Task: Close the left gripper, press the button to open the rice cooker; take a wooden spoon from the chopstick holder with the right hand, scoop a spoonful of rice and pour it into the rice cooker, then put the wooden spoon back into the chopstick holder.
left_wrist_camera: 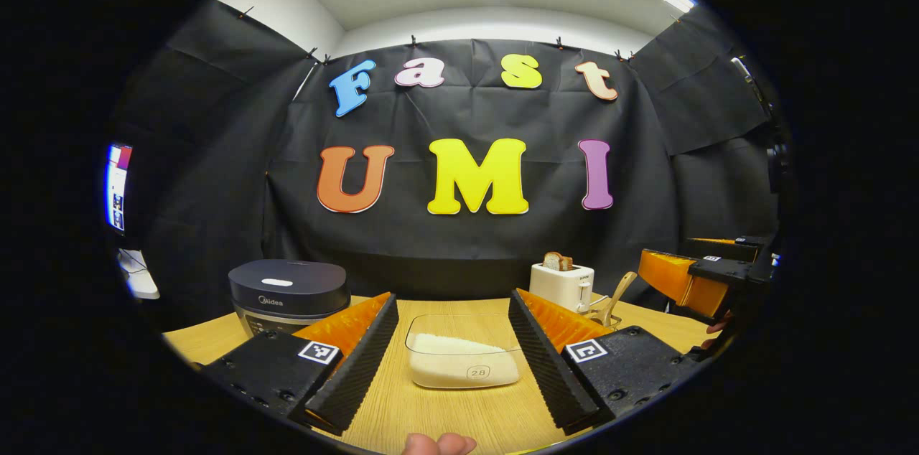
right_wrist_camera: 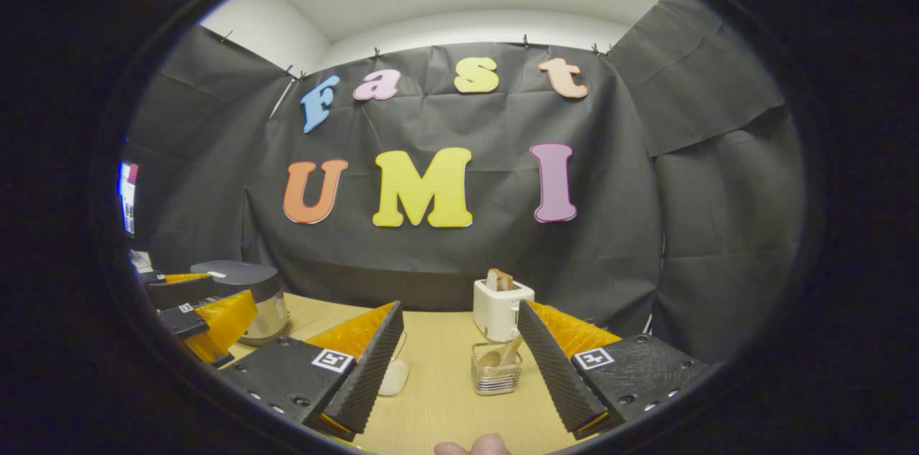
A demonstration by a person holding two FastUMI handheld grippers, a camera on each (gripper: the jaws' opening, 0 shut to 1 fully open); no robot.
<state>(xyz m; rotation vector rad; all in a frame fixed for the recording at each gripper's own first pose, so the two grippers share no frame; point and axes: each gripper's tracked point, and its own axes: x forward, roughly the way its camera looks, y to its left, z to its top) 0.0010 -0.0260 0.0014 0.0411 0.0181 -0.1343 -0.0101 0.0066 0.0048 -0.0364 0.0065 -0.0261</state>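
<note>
While hovering over the wooden table (left_wrist_camera: 445, 412), both tools idle, holding nothing. Rice cooker (left_wrist_camera: 288, 295) back left, lid down. Toaster (left_wrist_camera: 562, 285) back right with bread in the slot. Clear tub of rice (left_wrist_camera: 461, 360) centred between left gripper (left_wrist_camera: 455, 369) fingers, spread wide. Right gripper (right_wrist_camera: 459, 369) likewise spread, framing chopstick holder (right_wrist_camera: 495, 367) just before toaster. Wooden spoon (right_wrist_camera: 502, 354) inside holder.
</note>
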